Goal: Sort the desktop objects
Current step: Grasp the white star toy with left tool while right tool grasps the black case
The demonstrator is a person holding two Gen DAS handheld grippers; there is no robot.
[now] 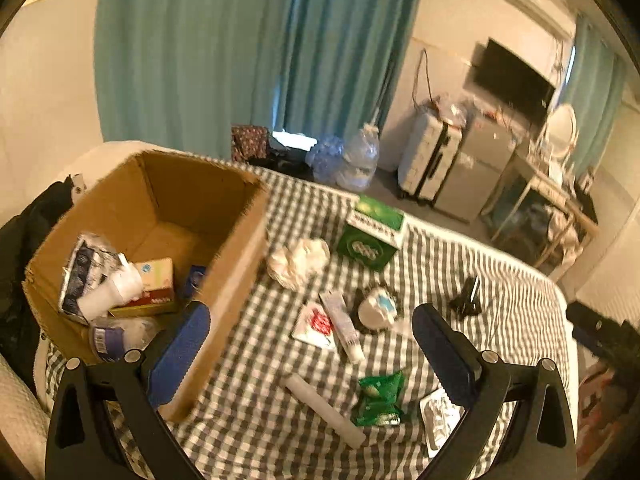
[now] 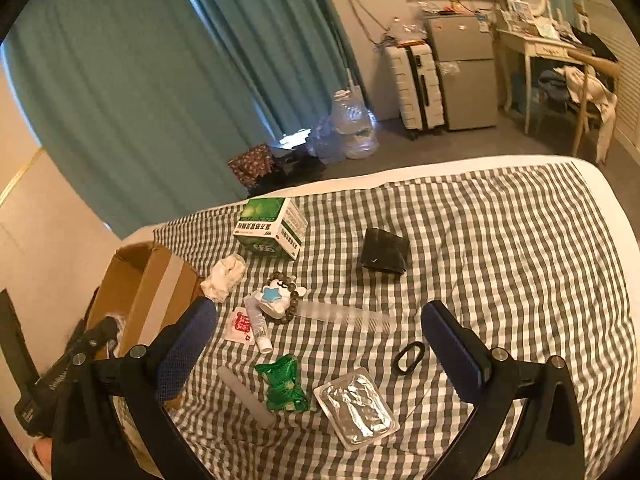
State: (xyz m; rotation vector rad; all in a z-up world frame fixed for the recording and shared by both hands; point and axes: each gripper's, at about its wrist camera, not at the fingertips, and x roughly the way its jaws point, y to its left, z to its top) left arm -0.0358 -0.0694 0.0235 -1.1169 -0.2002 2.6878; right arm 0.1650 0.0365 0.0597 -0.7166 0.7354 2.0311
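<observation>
A cardboard box [image 1: 236, 264] at the left holds several packets and a small carton [image 1: 154, 280]. On the checked cloth [image 2: 500, 240] lie a green box [image 2: 272, 228], white crumpled cloth [image 2: 224, 276], a tube [image 2: 258, 328], a red-and-white sachet [image 2: 240, 326], a star toy with a bead bracelet [image 2: 280, 298], a clear comb [image 2: 348, 318], a green packet [image 2: 284, 384], a white stick [image 2: 246, 396], a foil blister pack [image 2: 356, 406], a black ring [image 2: 408, 358] and a black pouch [image 2: 384, 252]. My left gripper [image 1: 310, 332] is open and empty beside the box. My right gripper [image 2: 318, 328] is open and empty above the items.
The left gripper's body [image 2: 60, 376] shows at the left of the right wrist view. Beyond the bed stand teal curtains [image 2: 160, 80], water jugs [image 2: 354, 124], a white suitcase [image 2: 418, 84], a small fridge [image 2: 464, 68] and a desk with a chair [image 2: 560, 64].
</observation>
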